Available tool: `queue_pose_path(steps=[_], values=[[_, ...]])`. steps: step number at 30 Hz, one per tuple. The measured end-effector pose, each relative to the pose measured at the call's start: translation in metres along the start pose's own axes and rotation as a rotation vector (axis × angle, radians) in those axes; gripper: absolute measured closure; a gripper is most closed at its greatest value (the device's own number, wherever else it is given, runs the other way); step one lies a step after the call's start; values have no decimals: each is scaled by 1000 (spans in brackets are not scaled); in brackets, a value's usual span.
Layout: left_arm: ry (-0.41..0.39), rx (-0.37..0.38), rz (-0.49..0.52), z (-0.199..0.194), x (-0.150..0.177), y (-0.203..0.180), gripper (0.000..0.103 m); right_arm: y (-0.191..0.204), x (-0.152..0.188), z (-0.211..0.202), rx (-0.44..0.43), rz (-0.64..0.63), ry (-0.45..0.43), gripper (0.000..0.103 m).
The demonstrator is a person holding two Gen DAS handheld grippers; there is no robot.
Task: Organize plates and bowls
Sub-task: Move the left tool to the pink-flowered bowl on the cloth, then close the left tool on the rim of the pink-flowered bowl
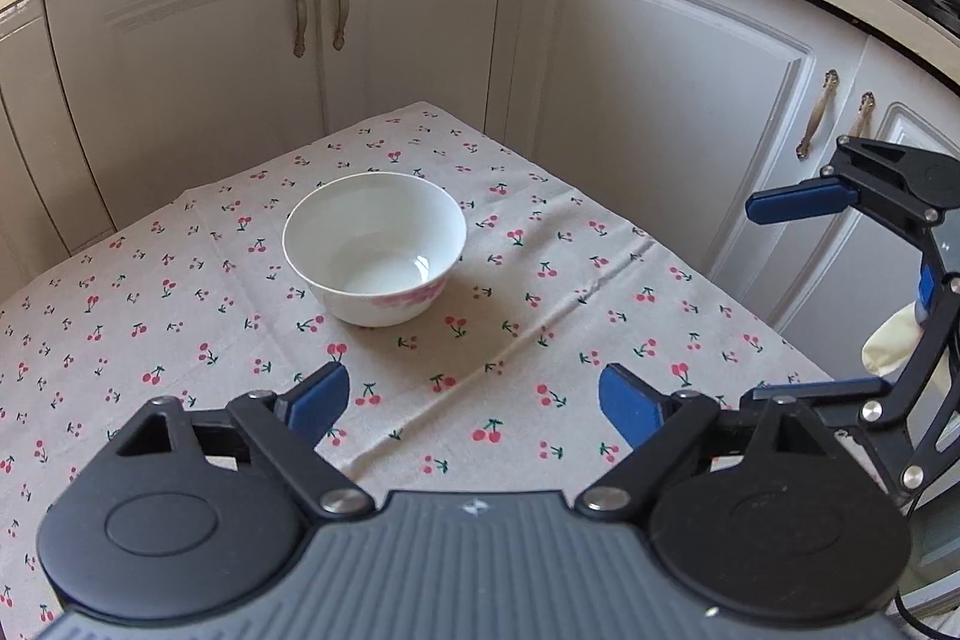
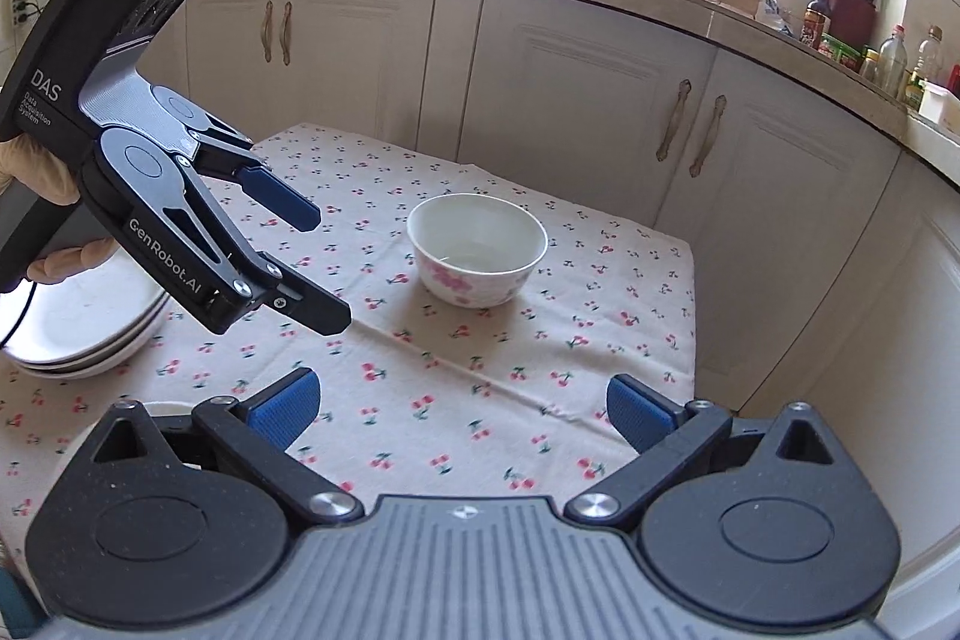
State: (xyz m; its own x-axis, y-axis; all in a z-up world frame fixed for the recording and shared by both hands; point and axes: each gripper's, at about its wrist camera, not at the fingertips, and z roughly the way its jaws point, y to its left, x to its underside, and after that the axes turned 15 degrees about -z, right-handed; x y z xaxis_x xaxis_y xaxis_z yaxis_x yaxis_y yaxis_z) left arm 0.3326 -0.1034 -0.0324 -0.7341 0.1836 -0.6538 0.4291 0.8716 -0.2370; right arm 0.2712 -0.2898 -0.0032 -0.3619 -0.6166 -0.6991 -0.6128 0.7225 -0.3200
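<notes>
Black tool [image 2: 463, 411] bodies with silver screws, blue pads [image 2: 282, 409] and ribbed grey tops; cream gloves [image 2: 36, 172].

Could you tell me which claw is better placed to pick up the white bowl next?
Probably the left claw: open and empty, aimed almost straight at the white bowl. The right claw, also open, sits off to the side.

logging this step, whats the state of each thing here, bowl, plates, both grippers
bowl: upright, empty, alone on the cloth
plates: stacked at the table's left edge
left gripper: open, holding nothing
right gripper: open wide, holding nothing
cabinet doors: closed
</notes>
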Motion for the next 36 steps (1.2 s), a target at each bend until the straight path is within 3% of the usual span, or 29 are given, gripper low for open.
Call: queue_pose_path(steps=[16, 24, 36], values=[[0, -61, -27, 60, -69, 36, 13, -38, -19, 99, -146, -143, 12, 1], [31, -50, -33, 88, -78, 47, 15, -50, -31, 140, -176, -124, -7, 5], [59, -2, -52, 101, -80, 50, 27, -43, -39, 158, -192, -133, 4, 13]])
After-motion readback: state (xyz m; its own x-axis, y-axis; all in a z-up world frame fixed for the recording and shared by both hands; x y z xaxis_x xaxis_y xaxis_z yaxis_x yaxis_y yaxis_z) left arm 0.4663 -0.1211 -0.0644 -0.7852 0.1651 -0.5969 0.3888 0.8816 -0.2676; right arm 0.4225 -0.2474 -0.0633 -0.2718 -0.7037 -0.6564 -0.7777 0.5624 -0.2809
